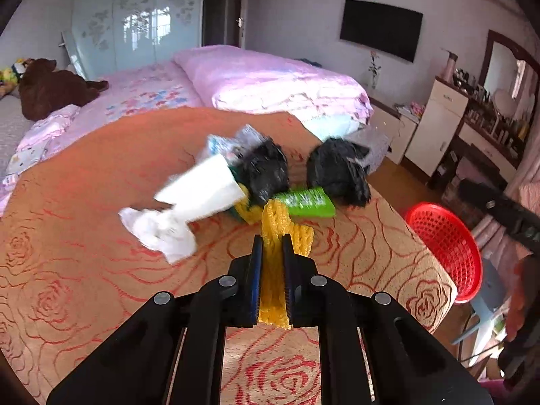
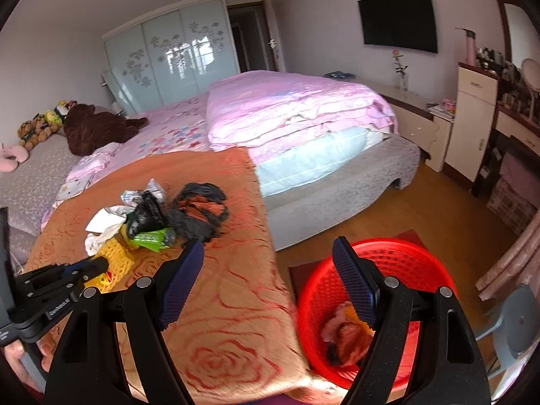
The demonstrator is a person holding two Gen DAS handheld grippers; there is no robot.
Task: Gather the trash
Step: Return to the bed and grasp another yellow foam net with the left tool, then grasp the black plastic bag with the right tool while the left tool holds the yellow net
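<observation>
My left gripper (image 1: 272,241) is shut on a yellow foam net (image 1: 274,217), which is lifted a little off the orange rose-patterned cloth (image 1: 101,168). Behind it lies a trash pile: crumpled white tissue (image 1: 162,233), white paper (image 1: 206,189), two black plastic bags (image 1: 266,168) (image 1: 337,172) and a green wrapper (image 1: 307,200). The right wrist view shows the left gripper (image 2: 103,264) at the far left gripping the net (image 2: 116,256). My right gripper (image 2: 268,246) is open and holds nothing, between the cloth edge and the red basket (image 2: 405,256).
The red basket (image 1: 445,239) stands on the wooden floor beside the cloth's right edge, with some trash inside. A pink quilt (image 2: 297,108) and a brown plush toy (image 2: 94,128) lie on the bed behind. A dresser (image 2: 479,118) and a grey stool (image 2: 516,320) stand at the right.
</observation>
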